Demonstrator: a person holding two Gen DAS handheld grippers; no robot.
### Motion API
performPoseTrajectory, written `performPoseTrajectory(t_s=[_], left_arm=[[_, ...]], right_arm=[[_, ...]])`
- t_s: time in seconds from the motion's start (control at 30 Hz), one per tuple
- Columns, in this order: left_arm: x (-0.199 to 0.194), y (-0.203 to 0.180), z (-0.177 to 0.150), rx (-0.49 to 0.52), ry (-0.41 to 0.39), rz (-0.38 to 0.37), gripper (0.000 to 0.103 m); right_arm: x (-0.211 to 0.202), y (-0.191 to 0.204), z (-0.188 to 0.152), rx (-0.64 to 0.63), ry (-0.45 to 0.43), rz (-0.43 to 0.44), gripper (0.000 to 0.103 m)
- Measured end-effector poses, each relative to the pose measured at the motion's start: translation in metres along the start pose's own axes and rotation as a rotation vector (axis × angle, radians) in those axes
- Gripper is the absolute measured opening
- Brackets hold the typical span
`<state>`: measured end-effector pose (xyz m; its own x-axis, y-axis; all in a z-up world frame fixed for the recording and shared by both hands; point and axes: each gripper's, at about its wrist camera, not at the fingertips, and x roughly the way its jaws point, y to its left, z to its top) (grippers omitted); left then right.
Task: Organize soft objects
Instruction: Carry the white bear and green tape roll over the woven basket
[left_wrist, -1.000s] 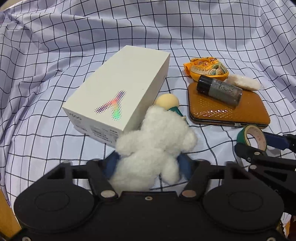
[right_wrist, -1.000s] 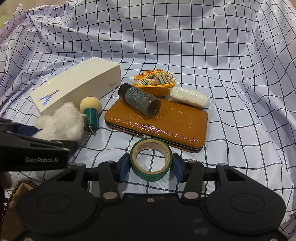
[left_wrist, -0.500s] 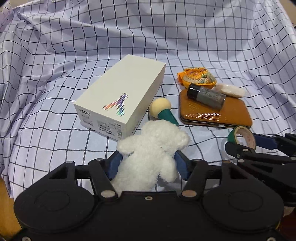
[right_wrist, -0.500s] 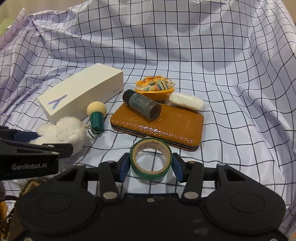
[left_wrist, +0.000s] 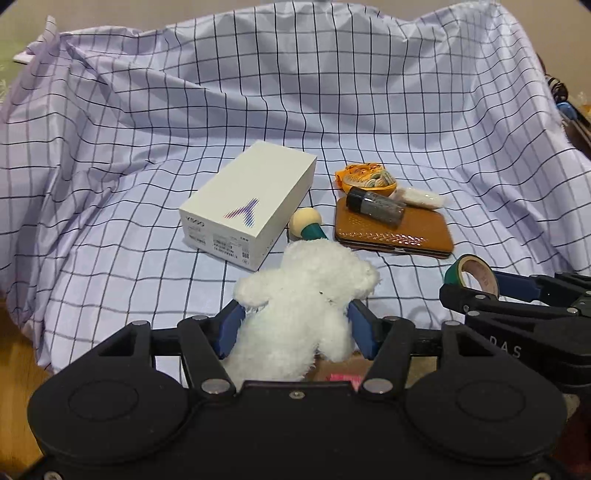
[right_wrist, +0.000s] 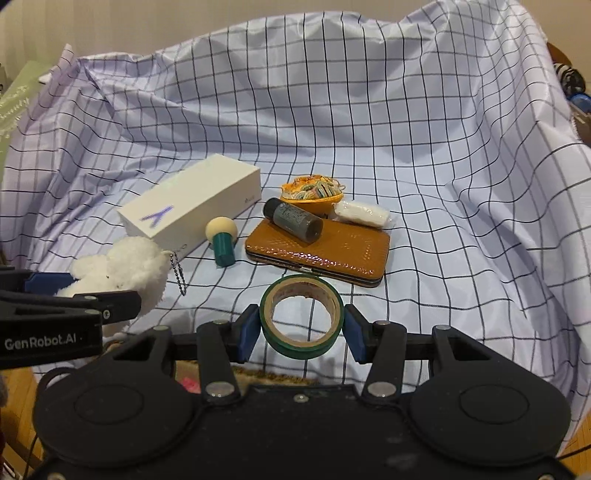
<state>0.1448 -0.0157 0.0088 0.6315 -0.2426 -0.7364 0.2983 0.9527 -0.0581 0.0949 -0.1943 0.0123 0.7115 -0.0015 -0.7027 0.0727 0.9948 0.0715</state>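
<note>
A fluffy white plush toy (left_wrist: 306, 295) is squeezed between the blue pads of my left gripper (left_wrist: 295, 313), lifted off the checked cloth (left_wrist: 147, 184). In the right wrist view the toy (right_wrist: 125, 266) shows at the left with a bead chain dangling from it. My right gripper (right_wrist: 301, 326) is shut on a green tape roll (right_wrist: 301, 317), pads pressing its sides, also held above the cloth. The roll (left_wrist: 472, 273) appears at the right edge of the left wrist view.
On the cloth lie a white box (left_wrist: 251, 206), a cream-topped green mushroom-shaped piece (left_wrist: 308, 225), a brown wallet (left_wrist: 391, 232) with a dark bottle (left_wrist: 376, 205) on it, an orange pouch (left_wrist: 365, 177) and a white packet (left_wrist: 421, 197). Cloth folds rise behind.
Both grippers have pulled back and risen with the plush toy and the tape roll; the objects on the cloth look smaller and farther away.
</note>
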Motion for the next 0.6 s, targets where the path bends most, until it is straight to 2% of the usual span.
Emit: performPoseTrajectory(t_s=[0.3,0.6], left_arm=[[-0.033,0.000,-0.028,-0.023,0.015,-0.027,0.057],[-0.038,0.002,-0.059,-0.061,0.122,-0.044,0.058]], right_arm=[[-0.043,0.003,-0.022,-0.029,0.006,0.062,0.048],[-0.073,-0.006,-0.043,-0.034,0.058,0.116,0.048]])
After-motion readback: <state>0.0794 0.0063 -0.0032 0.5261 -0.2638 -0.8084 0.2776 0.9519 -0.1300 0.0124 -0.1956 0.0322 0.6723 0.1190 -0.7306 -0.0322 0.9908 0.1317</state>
